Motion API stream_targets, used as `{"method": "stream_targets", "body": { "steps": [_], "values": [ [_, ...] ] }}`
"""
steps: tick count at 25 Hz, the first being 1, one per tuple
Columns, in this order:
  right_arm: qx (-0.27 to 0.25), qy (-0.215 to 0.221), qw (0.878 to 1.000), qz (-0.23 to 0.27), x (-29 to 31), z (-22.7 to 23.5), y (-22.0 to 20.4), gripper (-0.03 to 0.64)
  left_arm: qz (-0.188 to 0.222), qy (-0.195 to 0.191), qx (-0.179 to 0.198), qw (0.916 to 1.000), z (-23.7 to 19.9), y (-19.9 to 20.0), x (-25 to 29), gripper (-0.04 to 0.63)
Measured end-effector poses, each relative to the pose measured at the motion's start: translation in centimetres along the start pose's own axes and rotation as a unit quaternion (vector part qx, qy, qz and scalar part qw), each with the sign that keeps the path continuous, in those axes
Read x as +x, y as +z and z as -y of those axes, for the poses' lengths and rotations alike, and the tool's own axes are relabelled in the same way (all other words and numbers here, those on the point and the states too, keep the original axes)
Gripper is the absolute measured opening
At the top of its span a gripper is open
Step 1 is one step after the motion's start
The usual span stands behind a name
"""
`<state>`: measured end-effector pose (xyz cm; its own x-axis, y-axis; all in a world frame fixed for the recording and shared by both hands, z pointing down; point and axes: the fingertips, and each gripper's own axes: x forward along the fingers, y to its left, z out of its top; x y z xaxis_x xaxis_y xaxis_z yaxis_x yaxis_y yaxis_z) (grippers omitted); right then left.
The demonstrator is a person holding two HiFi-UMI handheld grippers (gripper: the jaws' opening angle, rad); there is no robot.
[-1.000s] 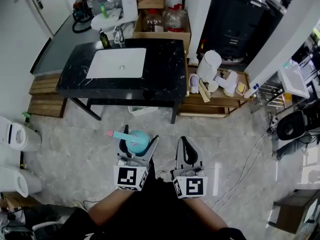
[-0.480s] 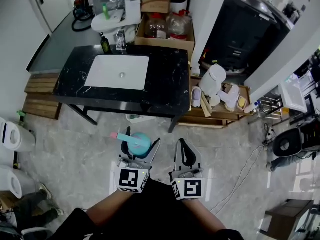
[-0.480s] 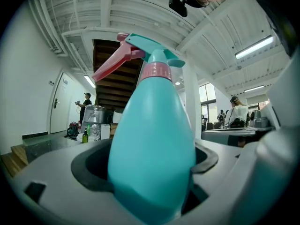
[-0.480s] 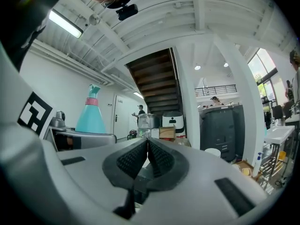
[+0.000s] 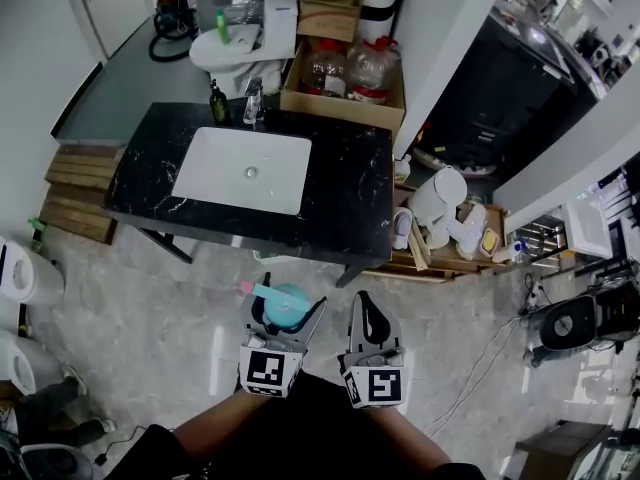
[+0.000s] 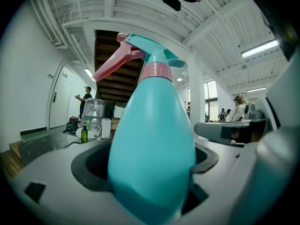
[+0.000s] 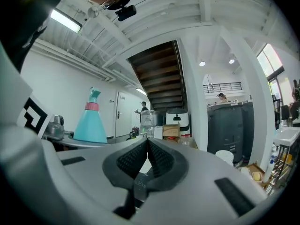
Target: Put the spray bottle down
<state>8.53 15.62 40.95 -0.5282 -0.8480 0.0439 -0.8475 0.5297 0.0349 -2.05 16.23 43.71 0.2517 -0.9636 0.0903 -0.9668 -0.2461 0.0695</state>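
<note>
Two of the holding tools at lower centre: the left hand-held gripper point(image 5: 287, 304) and the right hand-held gripper point(image 5: 365, 298). One spray bottle point(image 5: 284, 310). One table point(image 5: 350, 183) in the upper half, with one sink point(image 5: 245, 171) and one small dark bottle point(image 5: 217, 103) (at its far edge). Two water jugs point(image 5: 325, 68) point(image 5: 371, 68) at top centre, both in one cardboard box point(image 5: 345, 110). Two white bins point(image 5: 25, 273) point(image 5: 15, 363) at the left edge.

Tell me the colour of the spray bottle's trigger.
Pink trigger, clearest in the left gripper view.
</note>
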Motion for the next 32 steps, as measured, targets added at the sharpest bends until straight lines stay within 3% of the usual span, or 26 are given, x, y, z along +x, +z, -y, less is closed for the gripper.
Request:
{"method": "stream_targets", "body": {
  "steps": [10,21,32],
  "values": [
    [0.003,-0.017,1.000,-0.009,7.7,0.8,1.1,0.015,0.000,-0.025,0.000,0.9997,-4.7,2.2,6.4,0.451],
    [0.004,-0.057,0.998,0.004,16.0,1.7,2.4,0.015,-0.015,-0.057,0.012,0.9982,-10.0,1.6,11.4,0.451],
    [0.002,-0.080,0.997,-0.017,18.3,1.5,1.1,0.015,-0.020,-0.109,0.008,0.9939,-10.5,0.9,13.9,0.451]
  ]
}}
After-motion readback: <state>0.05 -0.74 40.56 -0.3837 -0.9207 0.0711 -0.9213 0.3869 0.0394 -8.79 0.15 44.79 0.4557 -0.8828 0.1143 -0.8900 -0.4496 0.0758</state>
